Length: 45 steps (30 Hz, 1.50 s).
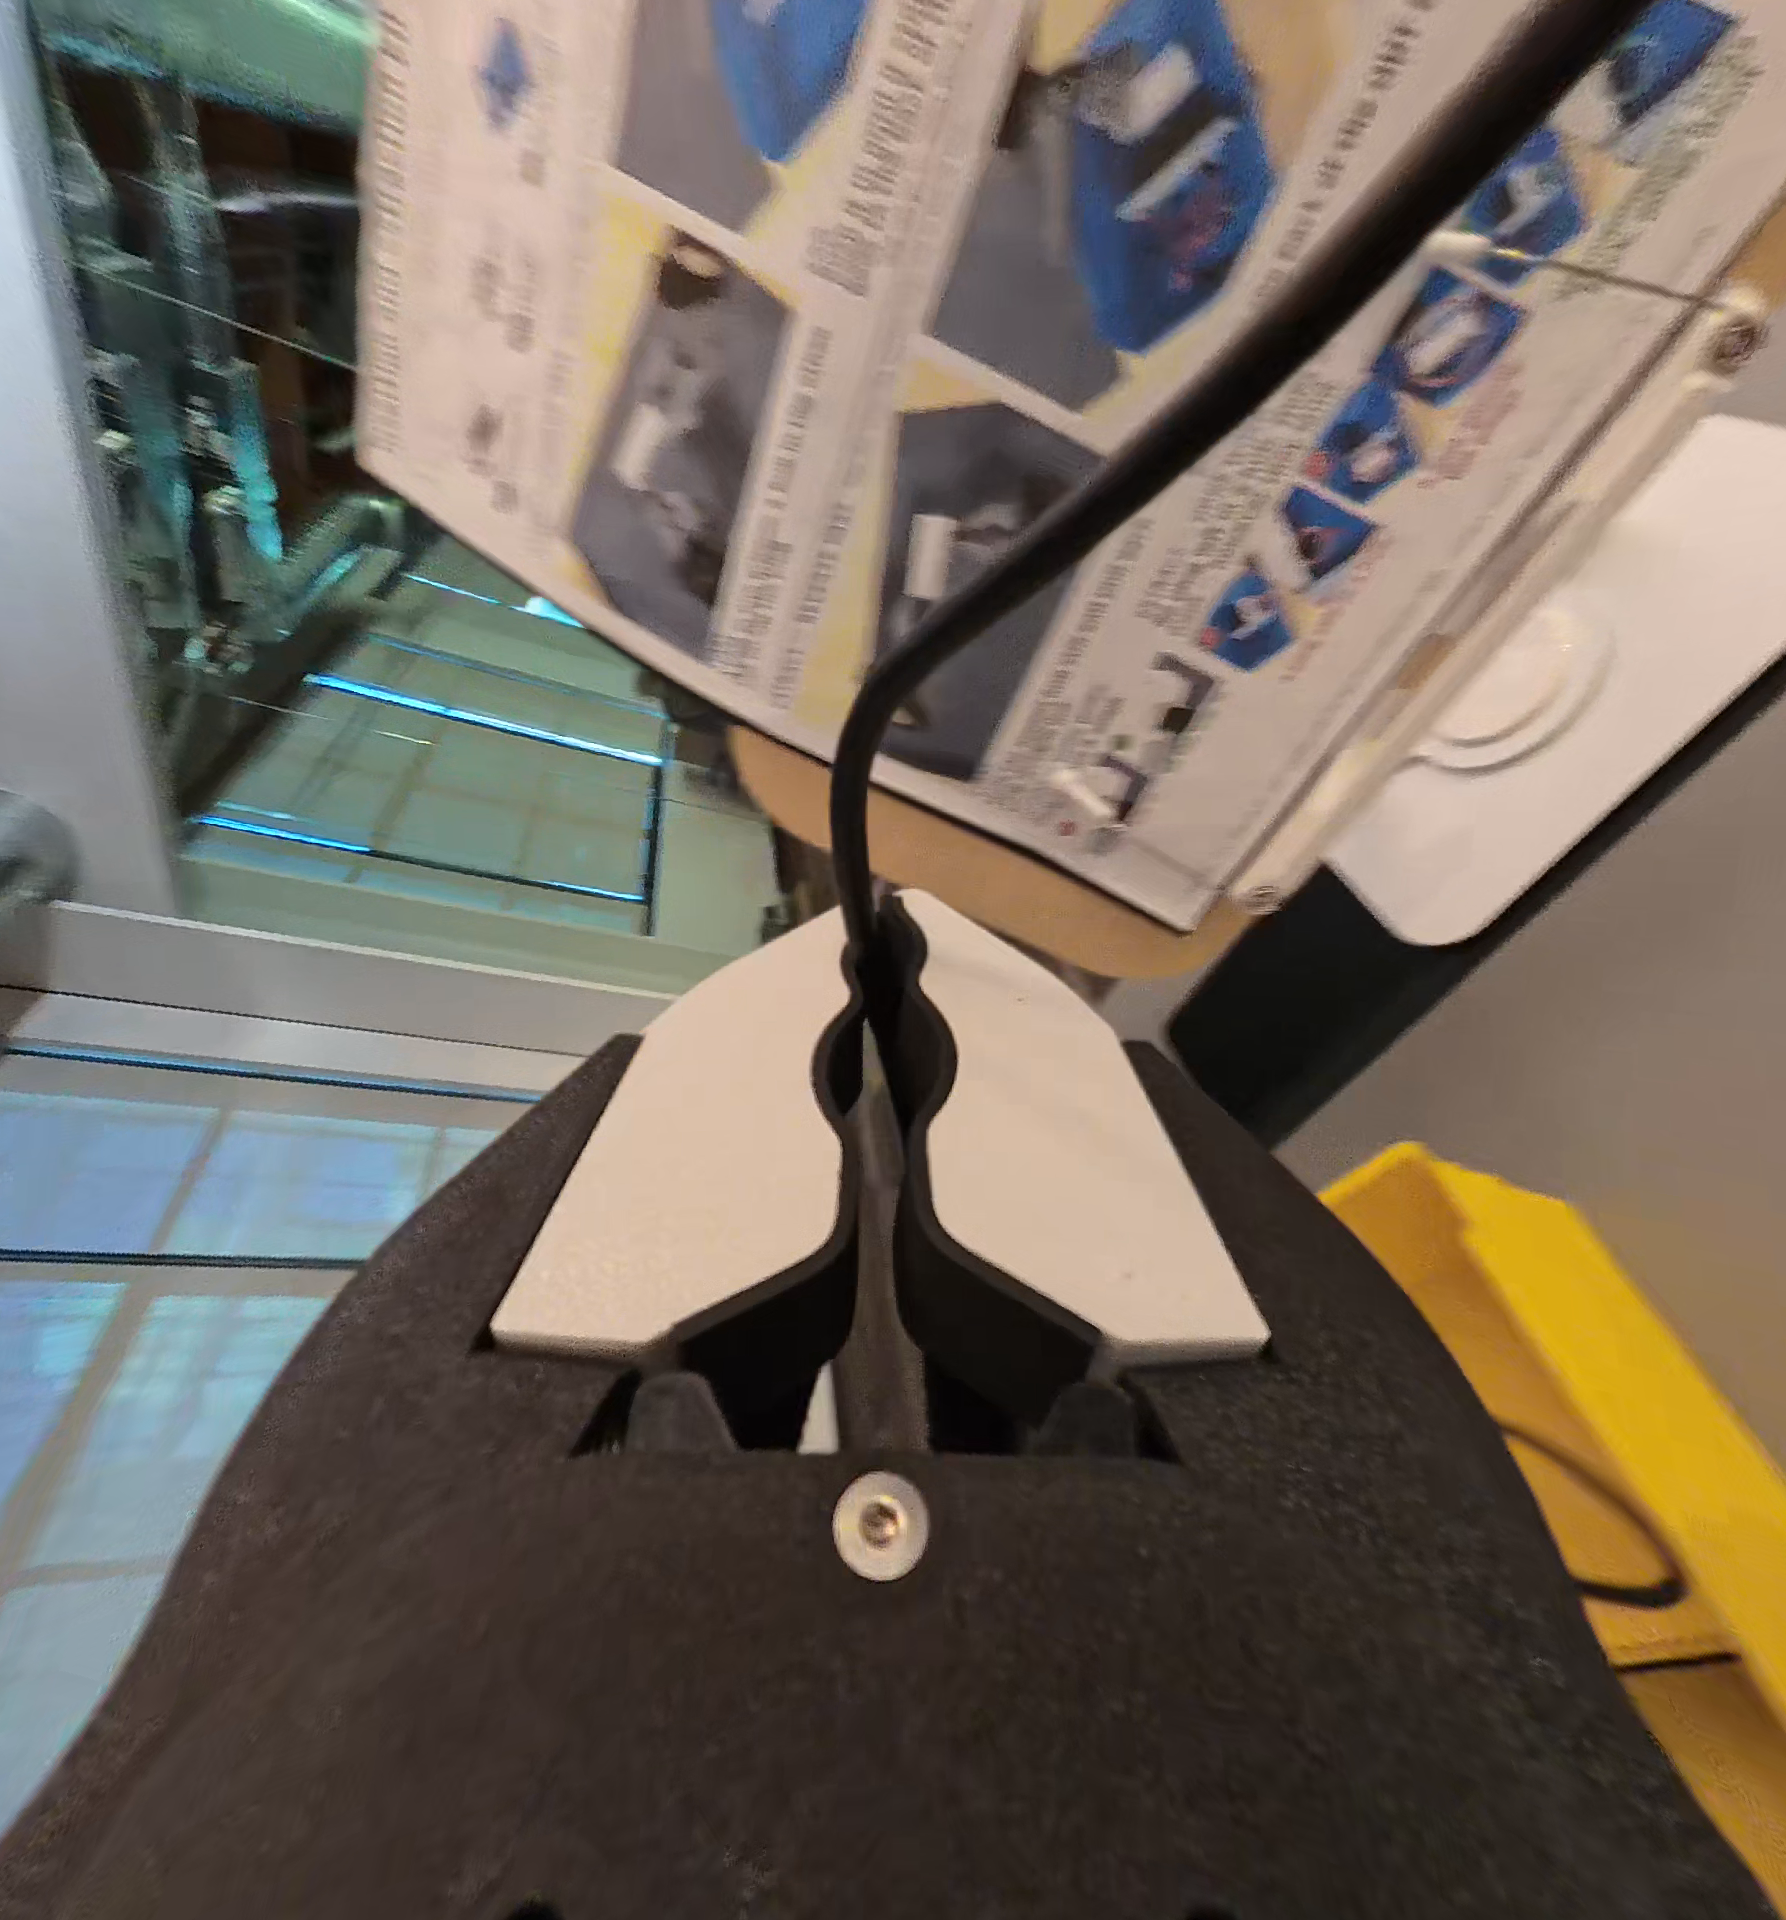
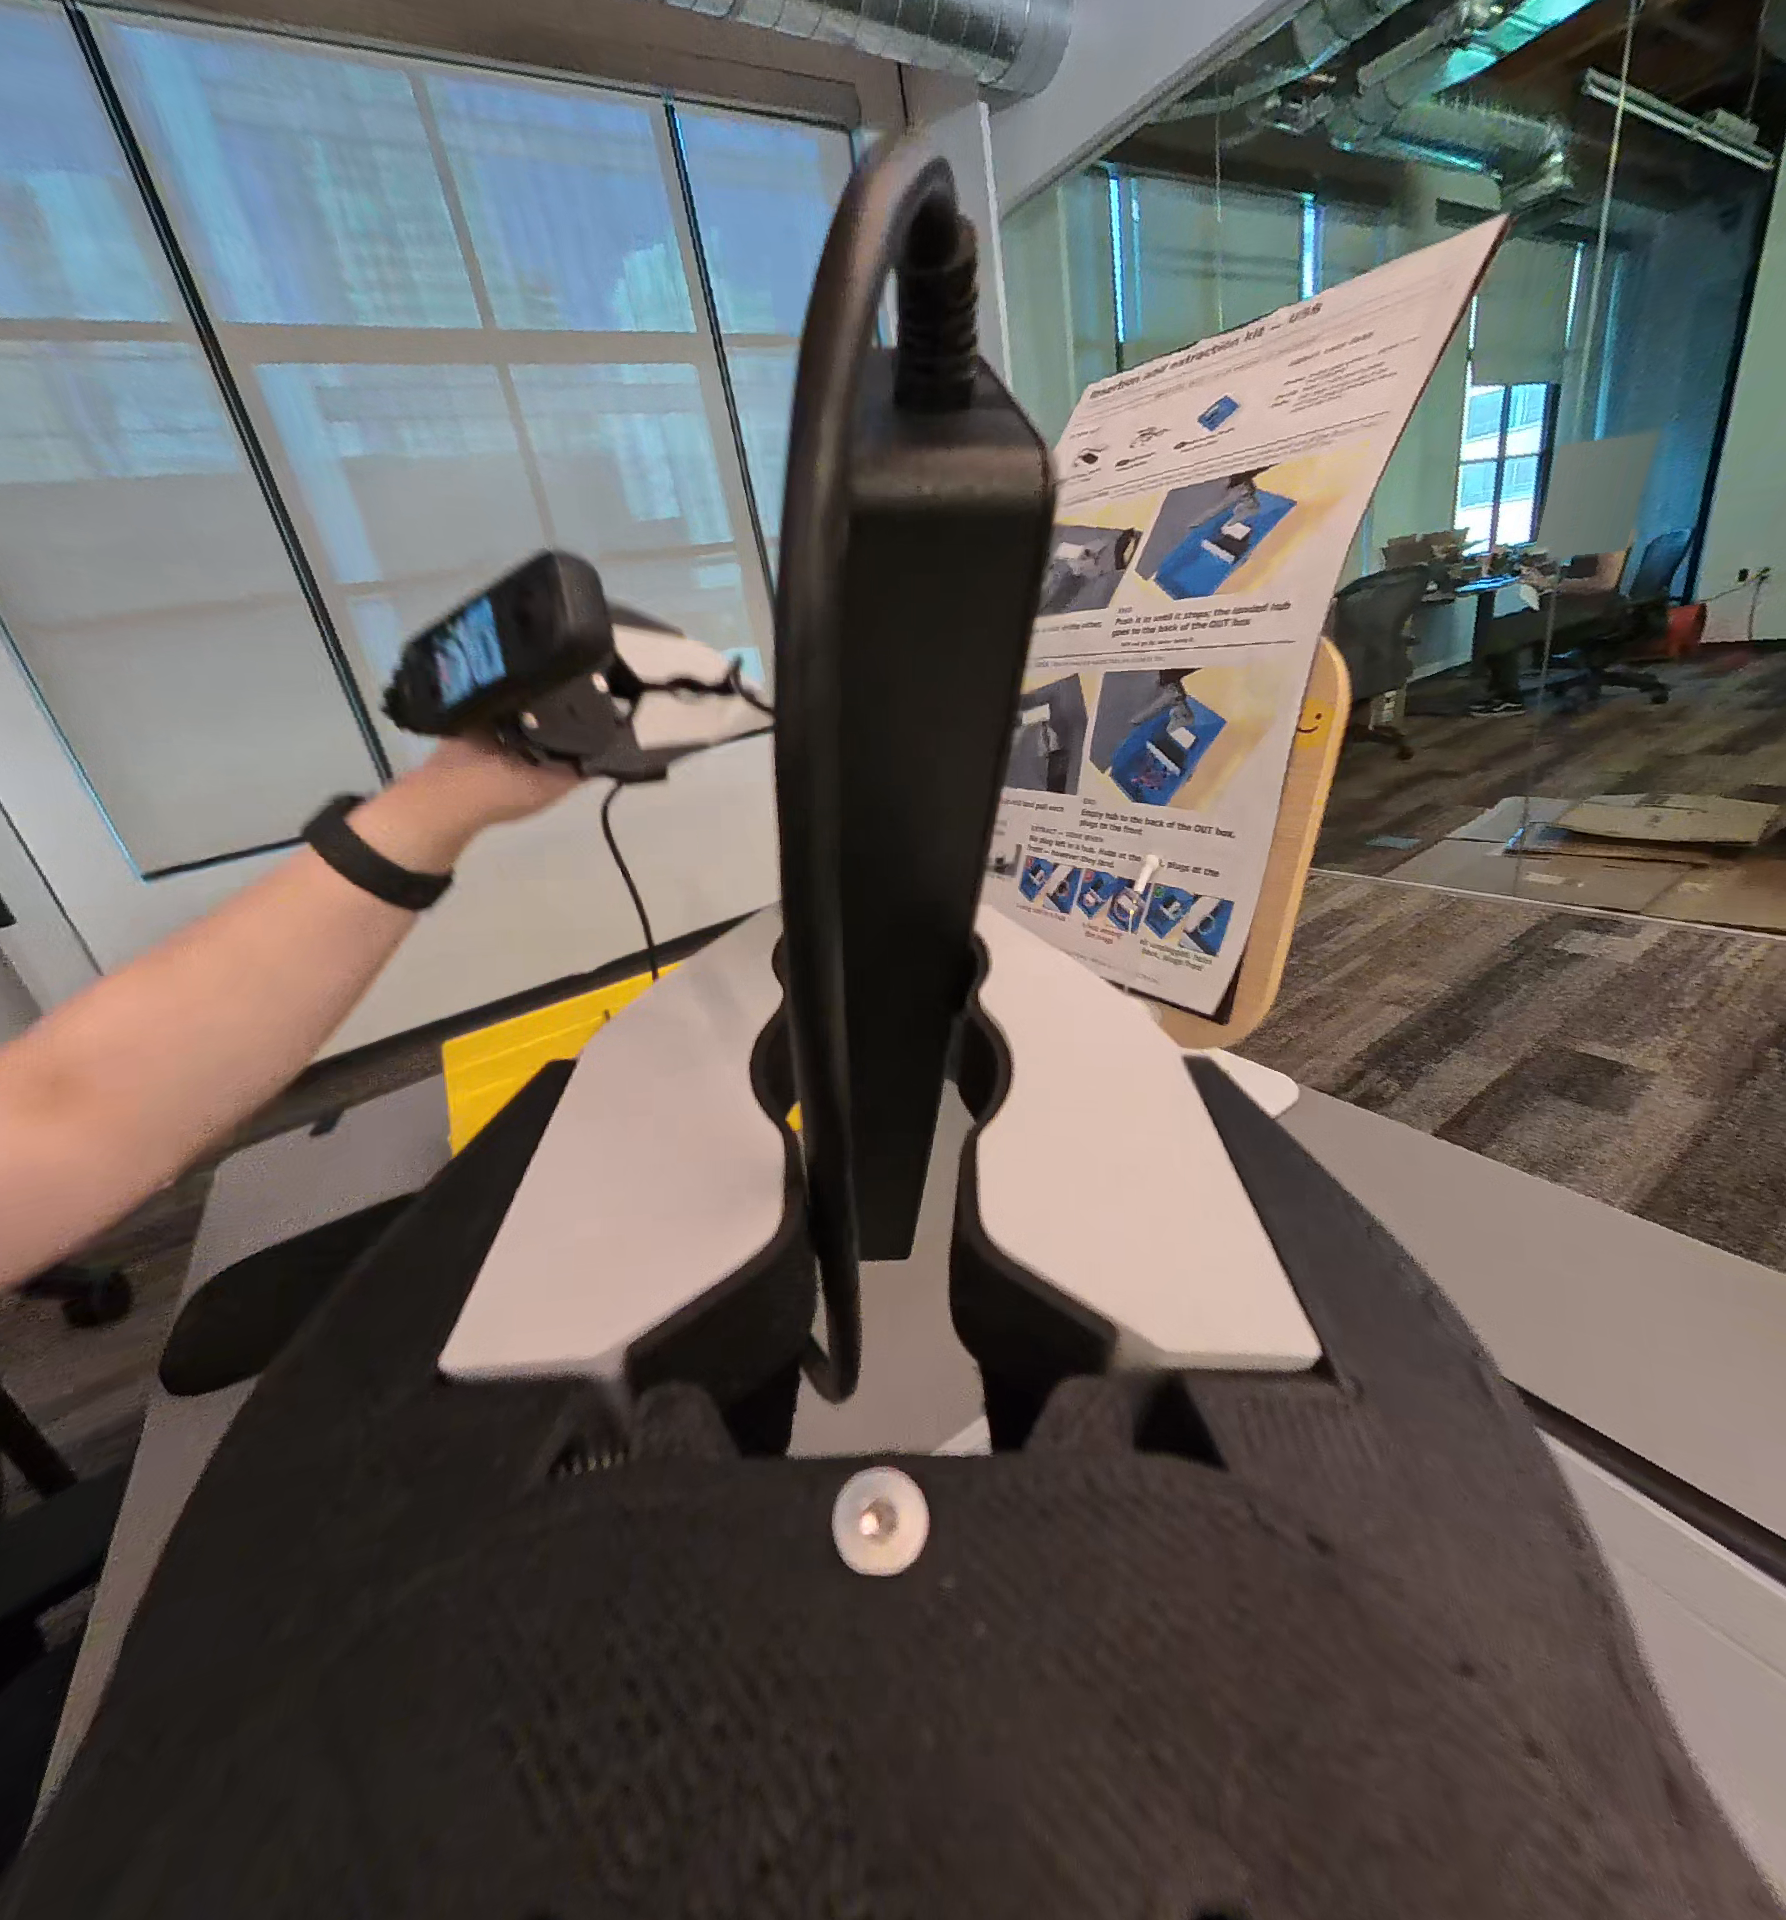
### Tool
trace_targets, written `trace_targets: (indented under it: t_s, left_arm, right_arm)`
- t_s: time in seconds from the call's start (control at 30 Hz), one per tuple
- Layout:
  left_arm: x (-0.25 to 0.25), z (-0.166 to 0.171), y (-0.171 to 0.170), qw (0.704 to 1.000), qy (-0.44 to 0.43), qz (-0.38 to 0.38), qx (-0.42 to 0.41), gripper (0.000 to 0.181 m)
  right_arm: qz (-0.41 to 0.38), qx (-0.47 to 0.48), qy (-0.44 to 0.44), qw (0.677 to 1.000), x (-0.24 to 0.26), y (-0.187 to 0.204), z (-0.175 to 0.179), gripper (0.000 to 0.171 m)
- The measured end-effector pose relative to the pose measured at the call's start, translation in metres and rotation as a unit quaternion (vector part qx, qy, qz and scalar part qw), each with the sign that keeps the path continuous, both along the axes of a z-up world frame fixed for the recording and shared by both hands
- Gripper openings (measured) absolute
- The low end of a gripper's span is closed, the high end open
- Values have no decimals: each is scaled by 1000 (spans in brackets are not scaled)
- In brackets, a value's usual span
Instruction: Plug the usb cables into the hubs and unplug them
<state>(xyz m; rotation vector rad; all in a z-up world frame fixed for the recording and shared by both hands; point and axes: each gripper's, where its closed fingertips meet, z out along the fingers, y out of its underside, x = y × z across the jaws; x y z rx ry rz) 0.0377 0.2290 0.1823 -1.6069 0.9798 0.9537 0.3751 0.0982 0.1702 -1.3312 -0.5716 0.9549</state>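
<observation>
In the right wrist view my right gripper (image 2: 878, 966) is shut on a long black USB hub (image 2: 930, 727) and holds it upright. The hub's own black cable (image 2: 816, 623) loops from its top down its left side and passes between the fingers. In the left wrist view my left gripper (image 1: 884, 925) is shut on a thin black cable (image 1: 853, 790), which rises from the fingertips toward the upper right. The left gripper also shows in the right wrist view (image 2: 738, 691), held by a hand, with its tips close to the hub's left side. No plug is in view.
A printed instruction sheet (image 2: 1211, 623) leans on a wooden stand (image 2: 1304, 831) just beyond the hub; the sheet also shows in the left wrist view (image 1: 868, 312). A yellow bin (image 1: 1595, 1403) sits low on the grey table (image 2: 1595, 1299). Windows lie behind. The grippers' ends are close to 35 cm from one another.
</observation>
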Motion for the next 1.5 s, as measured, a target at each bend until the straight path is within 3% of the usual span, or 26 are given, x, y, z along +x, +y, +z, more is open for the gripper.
trace_targets:
  t_s: [0.2,0.4,0.57,0.73,1.13,1.23,1.37,1.5]
  left_arm:
    - [40,122,-31,998,32,-30,42,0]
    - [152,169,-53,992,-4,-128,6,0]
    - [249,147,-49,977,-35,-197,-70,0]
    - [314,116,-42,959,-69,-244,-124,0]
    - [378,6,-20,914,-144,-274,-263,0]
    - [396,-22,-32,878,-192,-284,-333,0]
    - [413,-1,-43,867,-223,-322,-308,0]
    - [423,9,-65,828,-267,-326,-369,0]
  right_arm:
    - [-23,47,-4,999,-14,0,10,27]
    - [-90,62,-29,994,29,-23,23,27]
    - [-188,17,-107,976,87,-35,1,27]
    - [-245,33,-71,966,123,-42,8,27]
    - [-281,-54,-109,952,147,-13,-31,27]
    - [-309,-60,-104,943,159,-10,-33,27]
    - [-302,-41,-60,951,163,-14,-22,27]
    - [-288,-46,-48,955,162,-14,-23,27]
